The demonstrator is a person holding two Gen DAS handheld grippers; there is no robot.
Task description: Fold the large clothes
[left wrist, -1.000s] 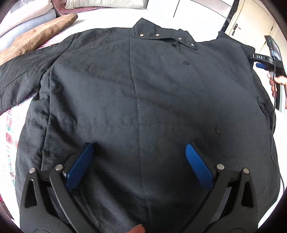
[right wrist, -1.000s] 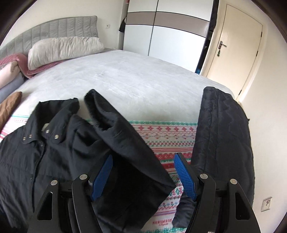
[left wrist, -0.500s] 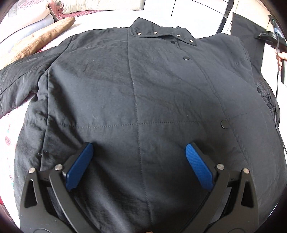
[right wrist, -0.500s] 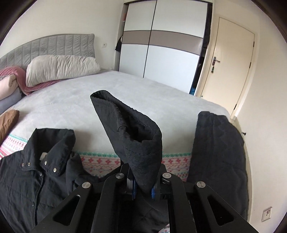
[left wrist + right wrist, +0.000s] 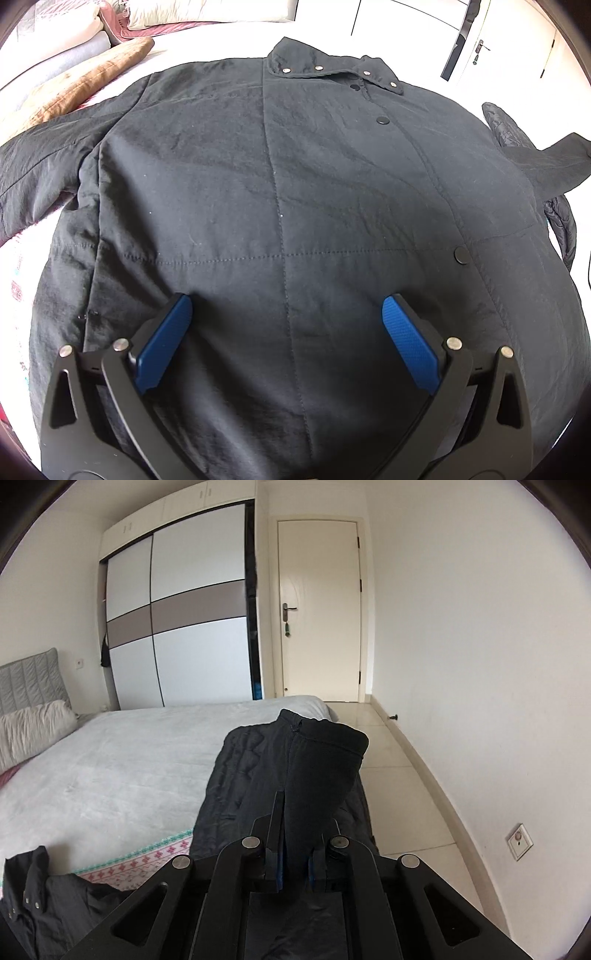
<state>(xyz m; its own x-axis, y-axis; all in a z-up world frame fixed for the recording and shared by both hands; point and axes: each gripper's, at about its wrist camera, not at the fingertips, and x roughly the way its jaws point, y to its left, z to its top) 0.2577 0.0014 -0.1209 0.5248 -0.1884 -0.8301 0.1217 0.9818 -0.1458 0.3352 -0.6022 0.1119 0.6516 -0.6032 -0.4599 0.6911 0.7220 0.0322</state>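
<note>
1. The right gripper (image 5: 293,867) has its black jaws pressed together on the cuff end of the black jacket's sleeve (image 5: 321,771), which stands up between the blue pads and folds over at its top; the jaws have just been closing on that cloth.
2. Behind the pinched sleeve lies a second dark quilted garment (image 5: 236,786) on the right edge of the bed (image 5: 122,764).
3. Farther off stand a white-and-taupe sliding wardrobe (image 5: 177,627) and a closed white door (image 5: 319,605).
4. The left gripper (image 5: 286,325) is spread wide, its blue pads (image 5: 164,341) well apart with nothing between them, above the lower front of the large black quilted jacket (image 5: 280,192).
5. The jacket lies flat on the bed, front up, snaps done, collar (image 5: 328,70) at the far side.
6. Its left sleeve (image 5: 40,155) stretches out to the left; at the right edge the other sleeve is pulled outward.
7. A brown cushion (image 5: 85,85) lies at the far left, beside pillows.
</note>
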